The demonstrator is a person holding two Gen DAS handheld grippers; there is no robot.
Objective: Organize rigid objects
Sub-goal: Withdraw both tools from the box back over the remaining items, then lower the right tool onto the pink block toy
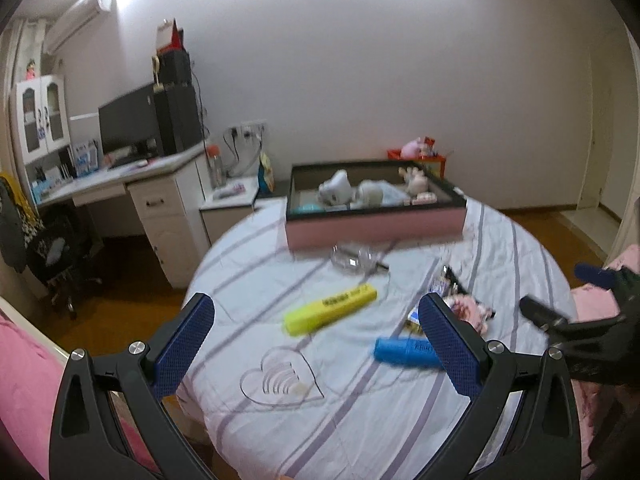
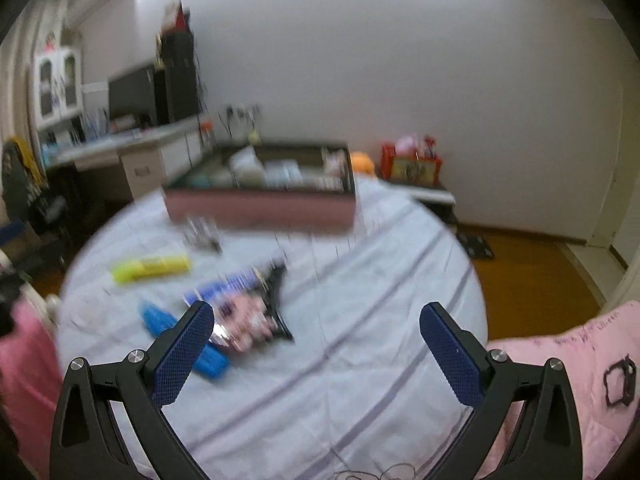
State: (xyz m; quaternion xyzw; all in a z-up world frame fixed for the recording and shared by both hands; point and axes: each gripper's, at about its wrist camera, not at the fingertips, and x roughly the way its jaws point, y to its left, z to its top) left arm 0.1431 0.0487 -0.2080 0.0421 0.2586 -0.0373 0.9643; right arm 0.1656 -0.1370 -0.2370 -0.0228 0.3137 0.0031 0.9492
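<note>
Left wrist view shows the left gripper (image 1: pixel 316 334) spread wide and empty over the round worktop (image 1: pixel 520 248) with its striped cloth. Ahead of its fingers (image 1: pixel 184 344) lies the yellow plastic highlighter (image 1: pixel 330 309), long axis slanting from near-left to far-right; the blue plastic tube (image 1: pixel 404 353) lies just beside the right finger, partly hidden by it. The right gripper (image 2: pixel 316 338) is equally wide and empty, with both items off to its left, so the left looks better placed. The pink-sided storage box (image 1: pixel 376 229) stands beyond. Motion blur leaves the clear item and pink packet unreadable.
</note>
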